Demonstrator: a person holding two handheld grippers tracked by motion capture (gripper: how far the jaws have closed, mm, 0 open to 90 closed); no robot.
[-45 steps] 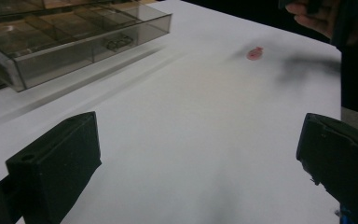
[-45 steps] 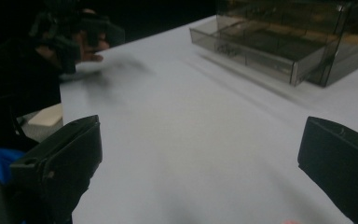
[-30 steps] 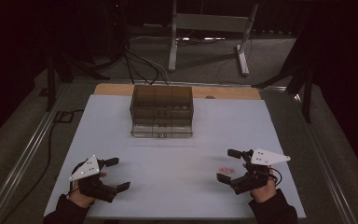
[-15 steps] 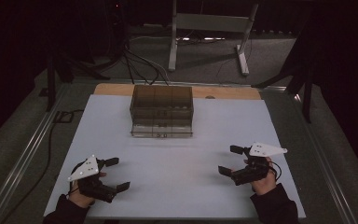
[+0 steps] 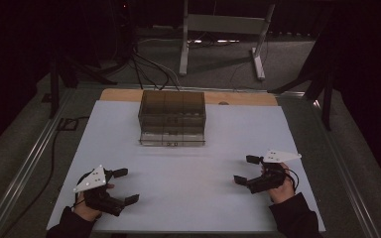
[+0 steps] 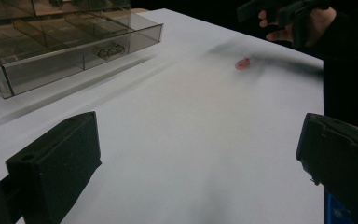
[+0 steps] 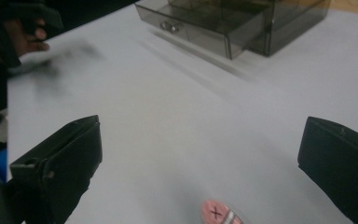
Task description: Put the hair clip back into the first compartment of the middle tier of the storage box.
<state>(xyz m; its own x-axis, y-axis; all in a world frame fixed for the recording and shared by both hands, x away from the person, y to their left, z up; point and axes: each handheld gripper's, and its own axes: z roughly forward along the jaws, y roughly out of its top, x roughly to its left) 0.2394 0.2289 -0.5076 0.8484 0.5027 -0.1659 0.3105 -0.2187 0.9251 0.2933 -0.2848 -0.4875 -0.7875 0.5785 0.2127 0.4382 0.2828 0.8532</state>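
Lying under dim light, the white surface point(image 5: 188, 168) sits on a wooden top amid a dark room; cables point(image 5: 146, 64) and a metal stand point(image 5: 223, 29) occupy the grey floor behind. Smoky clear drawer box point(image 5: 172, 118) stands at the far middle, long axis across the surface, one drawer point(image 7: 200, 23) pulled out toward the person. Small pink disc point(image 7: 216, 213), marked with a dark cross, lies flat just before the right tongs point(image 5: 248, 171), between the spread jaws, untouched. Disc is round, no clear heading; its lower edge is cut off in the right gripper view. Right tongs wide open, empty. Left tongs point(image 5: 124, 186) also wide open, empty, well apart at near left. Drawer contents hard to make out.
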